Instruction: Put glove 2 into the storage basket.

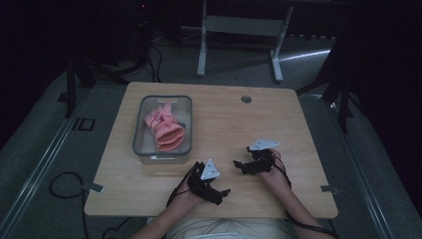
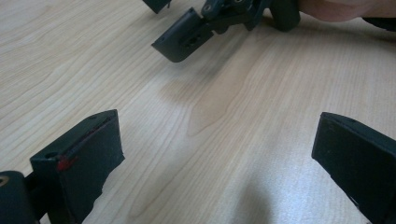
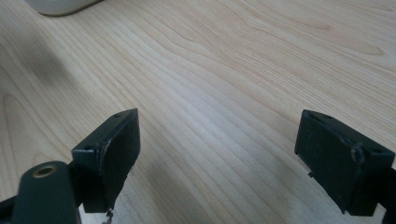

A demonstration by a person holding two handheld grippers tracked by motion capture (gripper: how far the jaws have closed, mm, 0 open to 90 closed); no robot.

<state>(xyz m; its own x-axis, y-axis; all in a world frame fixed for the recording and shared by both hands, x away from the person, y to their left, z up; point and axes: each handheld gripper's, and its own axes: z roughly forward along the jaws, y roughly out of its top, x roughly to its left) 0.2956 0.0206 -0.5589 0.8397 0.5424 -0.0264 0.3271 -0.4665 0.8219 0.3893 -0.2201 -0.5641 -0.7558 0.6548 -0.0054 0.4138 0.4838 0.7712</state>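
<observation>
- In the left gripper view, the left gripper has its two black jaws spread wide, with bare wood grain between them and nothing held.
- In the right gripper view, the right gripper likewise has its jaws wide apart over bare wood, empty.
- The left gripper view also shows the right gripper farther off at the top, one black jaw tip low over the table, with part of the person's hand behind it.
- From the high view, the left gripper lies near the front edge of the table, pointing to the right, and the right gripper sits just beyond it, pointing left; the two are near each other but apart.
- Each gripper carries a grey three-cornered plate on top, and dark cables trail back along the forearms.
- The wooden table is light-coloured, with a round hole near its far edge.
- A clear bin stands on the left half of the table, well apart from both grippers.
- A pink glove lies inside the bin.
- Beyond the table, the white legs of another desk stand on a grey floor.
</observation>
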